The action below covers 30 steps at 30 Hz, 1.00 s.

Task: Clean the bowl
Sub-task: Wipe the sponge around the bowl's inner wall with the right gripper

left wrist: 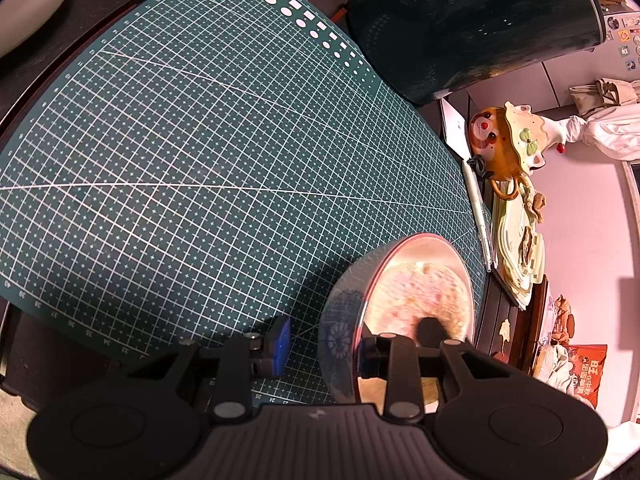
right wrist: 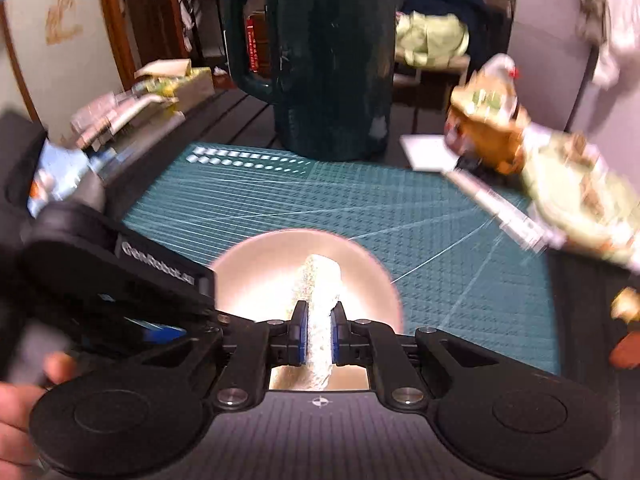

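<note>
Bowl [right wrist: 280, 264], one: shallow, pale inside with a pink rim, blue flower print on the outer wall in the left wrist view [left wrist: 340, 340]; sits on the near part of the green cutting mat [left wrist: 200, 160], towards its right edge in the left wrist view

Left gripper [left wrist: 320, 346], one: its two fingers straddle the bowl's wall, one blue pad [left wrist: 282, 344] outside over the mat, the other inside the rim; the pads stand well apart and whether they pinch the wall cannot be told

Right gripper [right wrist: 319, 336], one: fingers closed on a white sponge or folded cloth [right wrist: 320, 300], which kind cannot be told; the piece is held on edge with its long axis running away from the fingers and reaches down into the bowl's hollow

Key relation: bowl lies directly ahead of and below the right fingers, with the wiper already over its middle; the left fingers sit at the rim on the bowl's left side in the right wrist view. The right wrist view is smeared, which fits a wiping stroke under way, as a judgement only. Whether the inside is clean cannot be told; the mottled patch seen from the left may be the wiper or a reflection

Other items on the worktop [right wrist: 248, 108]:
- dark green jug [right wrist: 320, 60], one, far edge of the mat
- figurine with a cream hat [left wrist: 504, 140], one, right of the mat
- pen [left wrist: 478, 212], one, along the mat's right edge
- a person's hand [right wrist: 16, 412], near left
</note>
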Available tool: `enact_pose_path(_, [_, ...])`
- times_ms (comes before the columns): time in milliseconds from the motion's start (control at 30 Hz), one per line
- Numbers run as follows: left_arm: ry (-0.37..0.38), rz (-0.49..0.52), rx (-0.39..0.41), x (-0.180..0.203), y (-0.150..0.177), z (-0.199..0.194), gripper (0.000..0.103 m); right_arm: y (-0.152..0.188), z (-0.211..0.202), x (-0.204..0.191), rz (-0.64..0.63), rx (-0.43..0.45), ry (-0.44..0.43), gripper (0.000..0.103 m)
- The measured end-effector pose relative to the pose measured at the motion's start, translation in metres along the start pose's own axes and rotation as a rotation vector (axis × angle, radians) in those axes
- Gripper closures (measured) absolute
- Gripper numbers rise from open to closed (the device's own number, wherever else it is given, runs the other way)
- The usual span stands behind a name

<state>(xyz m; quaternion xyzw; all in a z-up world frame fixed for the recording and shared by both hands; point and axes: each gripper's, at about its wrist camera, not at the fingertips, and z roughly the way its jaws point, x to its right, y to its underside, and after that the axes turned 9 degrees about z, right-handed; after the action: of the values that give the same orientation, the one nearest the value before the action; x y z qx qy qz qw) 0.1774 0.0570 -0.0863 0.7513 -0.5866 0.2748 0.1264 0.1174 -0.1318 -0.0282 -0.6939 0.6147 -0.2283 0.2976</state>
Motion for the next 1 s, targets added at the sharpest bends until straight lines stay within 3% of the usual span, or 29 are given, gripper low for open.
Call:
enact_pose_path(167, [0.0,-0.001,-0.001,0.002,-0.002,0.0,0.071,0.005,0.002,-0.01,-0.106,0.021,0.095,0.094])
enact_pose_path(267, [0.001,-0.001,-0.001,0.003,-0.001,0.0,0.072,-0.009,-0.023,0.002,-0.061,0.095,0.107,0.093])
enact_pose_path(433, [0.001,0.001,-0.001,0.004,-0.001,-0.001,0.072,-0.014,-0.022,0.026,0.163,0.017,-0.135,0.093])
enact_pose_path(533, [0.001,0.0,-0.002,0.006,-0.002,-0.001,0.073,-0.004,-0.001,0.015,0.158,-0.055,-0.175,0.093])
enact_pose_path(933, [0.004,0.001,-0.002,0.011,-0.003,-0.003,0.071,0.004,0.008,0.003,-0.027,-0.017,0.054,0.094])
enact_pose_path(1000, [0.004,0.002,-0.001,0.008,-0.002,0.0,0.071,-0.003,-0.005,0.008,-0.019,0.028,0.059,0.094])
